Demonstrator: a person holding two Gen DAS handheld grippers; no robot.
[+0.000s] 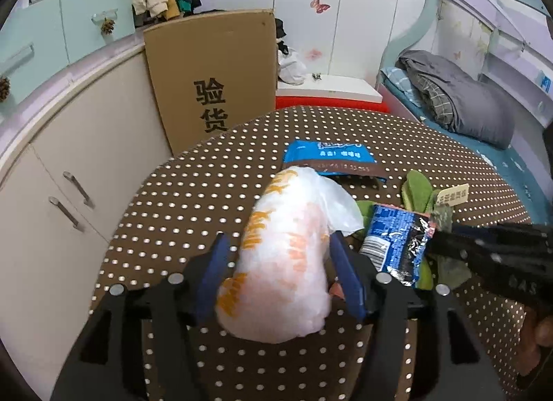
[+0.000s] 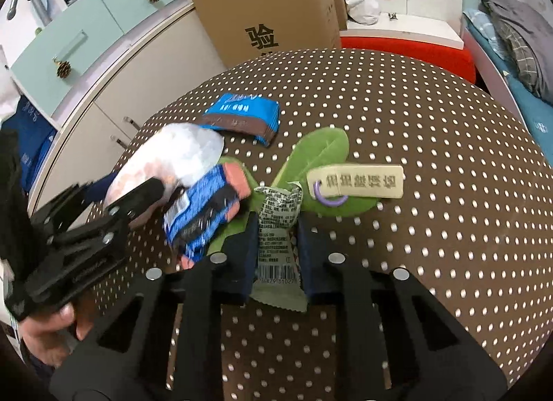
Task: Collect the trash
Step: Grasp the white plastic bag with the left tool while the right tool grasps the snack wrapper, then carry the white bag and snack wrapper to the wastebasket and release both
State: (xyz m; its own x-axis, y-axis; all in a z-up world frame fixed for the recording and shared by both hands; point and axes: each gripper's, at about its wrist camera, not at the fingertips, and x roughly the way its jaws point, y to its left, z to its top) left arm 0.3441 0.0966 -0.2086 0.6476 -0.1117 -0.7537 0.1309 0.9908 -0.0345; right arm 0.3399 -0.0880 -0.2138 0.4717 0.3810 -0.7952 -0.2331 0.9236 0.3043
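Observation:
On the brown dotted table [image 2: 432, 117], my left gripper [image 1: 281, 263] is shut on a white plastic bag [image 1: 287, 228] with orange print; both blue pads press its sides. My right gripper [image 2: 278, 245] is shut on a grey-green wrapper [image 2: 276, 225] with a barcode, which lies on a green leaf-shaped mat [image 2: 318, 149]. A crumpled blue snack wrapper [image 2: 204, 214] rests between the bag and the grey-green wrapper. Farther back lies a blue and brown packet [image 2: 242, 114]. The right gripper's black body [image 1: 490, 252] reaches in from the right in the left wrist view.
A beige tag [image 2: 359, 181] on a purple ring lies on the leaf mat. A tall cardboard box [image 1: 214, 73] leans behind the table beside cream cabinets [image 1: 69, 176]. A red stool [image 1: 331, 104] and a bed [image 1: 466, 107] stand beyond the far edge.

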